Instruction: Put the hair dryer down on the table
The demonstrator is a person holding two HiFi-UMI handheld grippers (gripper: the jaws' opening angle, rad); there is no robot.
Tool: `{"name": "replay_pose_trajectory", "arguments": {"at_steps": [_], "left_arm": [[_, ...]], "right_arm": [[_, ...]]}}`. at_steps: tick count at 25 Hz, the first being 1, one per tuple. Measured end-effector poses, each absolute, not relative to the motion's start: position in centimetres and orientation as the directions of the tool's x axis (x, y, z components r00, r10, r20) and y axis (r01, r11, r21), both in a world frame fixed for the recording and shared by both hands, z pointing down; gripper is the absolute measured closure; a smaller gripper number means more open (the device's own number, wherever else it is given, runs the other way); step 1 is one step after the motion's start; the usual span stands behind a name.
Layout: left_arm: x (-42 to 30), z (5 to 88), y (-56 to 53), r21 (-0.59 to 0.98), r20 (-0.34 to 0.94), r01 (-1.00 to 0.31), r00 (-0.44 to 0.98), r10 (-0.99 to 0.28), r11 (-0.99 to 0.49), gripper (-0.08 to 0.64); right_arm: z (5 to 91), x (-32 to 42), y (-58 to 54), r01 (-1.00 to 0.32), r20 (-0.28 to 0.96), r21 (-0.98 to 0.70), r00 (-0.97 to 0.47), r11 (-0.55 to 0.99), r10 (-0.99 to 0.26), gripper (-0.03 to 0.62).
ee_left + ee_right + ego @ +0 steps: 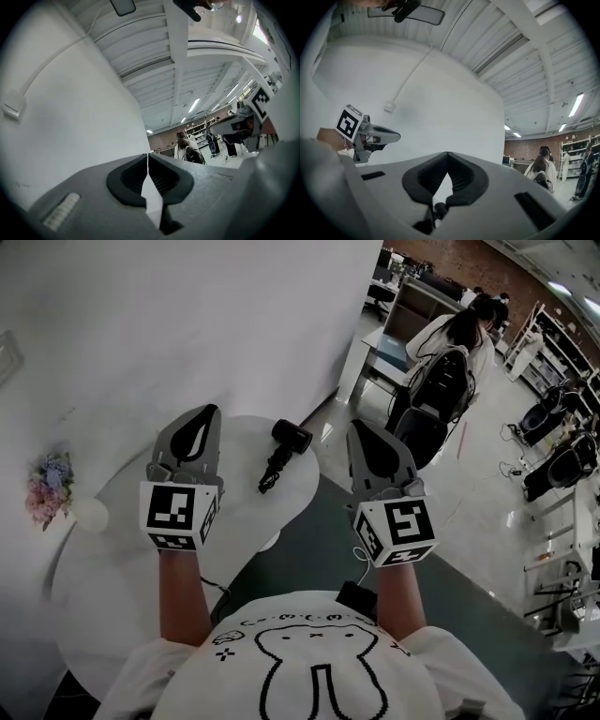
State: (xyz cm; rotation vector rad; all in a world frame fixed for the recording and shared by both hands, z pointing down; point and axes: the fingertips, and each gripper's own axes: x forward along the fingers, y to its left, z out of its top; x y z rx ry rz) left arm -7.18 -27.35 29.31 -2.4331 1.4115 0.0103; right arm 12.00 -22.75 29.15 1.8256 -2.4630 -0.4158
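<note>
A black hair dryer (284, 451) lies on the round white table (122, 549), near its far right edge, with its cord bunched at the handle end. Nothing holds it. My left gripper (208, 411) hovers above the table, to the left of the dryer, and its tips meet with nothing between them (148, 154). My right gripper (361, 425) hangs to the right of the dryer, past the table's edge, also shut and empty (447, 153). Both grippers point roughly level toward the white wall.
A bunch of pale flowers (49, 486) and a small white ball-shaped thing (91, 514) sit at the table's left. A white wall (187, 324) stands right behind. A seated person (459, 343) and office chairs (562, 465) are farther right.
</note>
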Motion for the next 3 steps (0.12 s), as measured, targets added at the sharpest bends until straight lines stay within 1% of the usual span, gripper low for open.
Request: {"name": "replay_pose_trajectory", "arguments": {"at_steps": [3], "left_arm": [[-6.49,28.71,-27.1,-0.314,-0.192,-0.836,0.521,-0.832,-0.45,0.54]], "right_arm": [[29.0,12.6,-22.73,-0.935,-0.125,0.245,-0.294,0.258,-0.947,0.592]]}}
